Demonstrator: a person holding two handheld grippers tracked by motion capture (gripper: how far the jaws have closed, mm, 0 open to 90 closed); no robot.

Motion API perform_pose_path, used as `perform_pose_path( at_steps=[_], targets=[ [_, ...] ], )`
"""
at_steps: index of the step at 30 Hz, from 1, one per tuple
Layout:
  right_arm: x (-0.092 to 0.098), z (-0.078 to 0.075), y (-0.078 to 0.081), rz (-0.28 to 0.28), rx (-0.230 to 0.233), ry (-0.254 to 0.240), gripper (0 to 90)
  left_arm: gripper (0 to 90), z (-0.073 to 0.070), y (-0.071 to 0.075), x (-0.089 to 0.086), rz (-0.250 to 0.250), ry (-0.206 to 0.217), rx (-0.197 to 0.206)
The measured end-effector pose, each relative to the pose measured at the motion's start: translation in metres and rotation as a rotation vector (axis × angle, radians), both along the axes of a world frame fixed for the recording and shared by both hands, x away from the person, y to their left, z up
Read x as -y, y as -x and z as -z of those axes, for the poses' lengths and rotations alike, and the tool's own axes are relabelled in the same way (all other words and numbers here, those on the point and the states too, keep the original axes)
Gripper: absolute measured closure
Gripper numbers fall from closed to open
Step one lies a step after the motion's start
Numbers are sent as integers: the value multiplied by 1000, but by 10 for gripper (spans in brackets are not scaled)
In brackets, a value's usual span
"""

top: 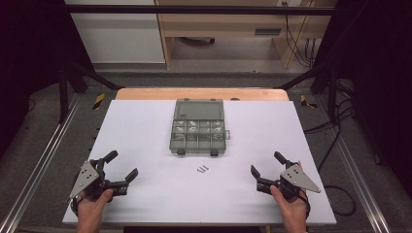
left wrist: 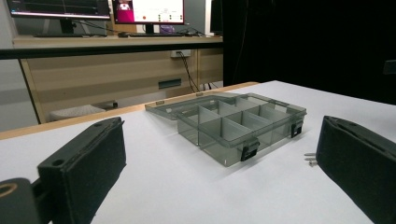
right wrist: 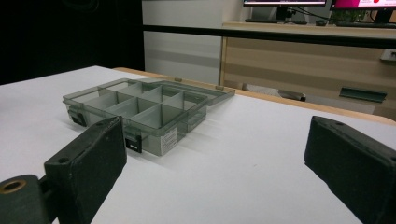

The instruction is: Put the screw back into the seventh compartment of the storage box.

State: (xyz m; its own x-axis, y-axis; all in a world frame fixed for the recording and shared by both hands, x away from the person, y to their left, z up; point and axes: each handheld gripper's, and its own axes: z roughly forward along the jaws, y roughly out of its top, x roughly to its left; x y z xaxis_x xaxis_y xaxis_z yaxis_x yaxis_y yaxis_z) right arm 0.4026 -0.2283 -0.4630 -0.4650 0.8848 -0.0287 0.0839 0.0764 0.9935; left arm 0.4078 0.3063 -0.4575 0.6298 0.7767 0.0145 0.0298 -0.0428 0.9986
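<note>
White tabletop [top: 145, 194] carries one organizer box [top: 198, 128], two screws [top: 202, 169], two empty, spread tongs [top: 121, 166] [top: 266, 170].

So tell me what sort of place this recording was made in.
Most likely a lab or office workshop set up for recording. A white table sits inside a dark metal frame, cables trail over the floor, and computer monitors stand on a wooden desk behind.
</note>
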Motion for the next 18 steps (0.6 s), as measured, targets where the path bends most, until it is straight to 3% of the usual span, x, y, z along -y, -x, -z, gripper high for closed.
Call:
perform_pose_path(
  at_steps=[8,14,18],
  targets=[
    [-3,-2,1,16,-8,28,75,17,1,-1,3,9,-14,-4],
    [-10,-6,-2,5,-117,70,41,17,2,-2,5,21,-28,-8],
    [-16,-15,-5,-1,-160,141,41,18,3,-4,4,23,-24,-10]
  ],
)
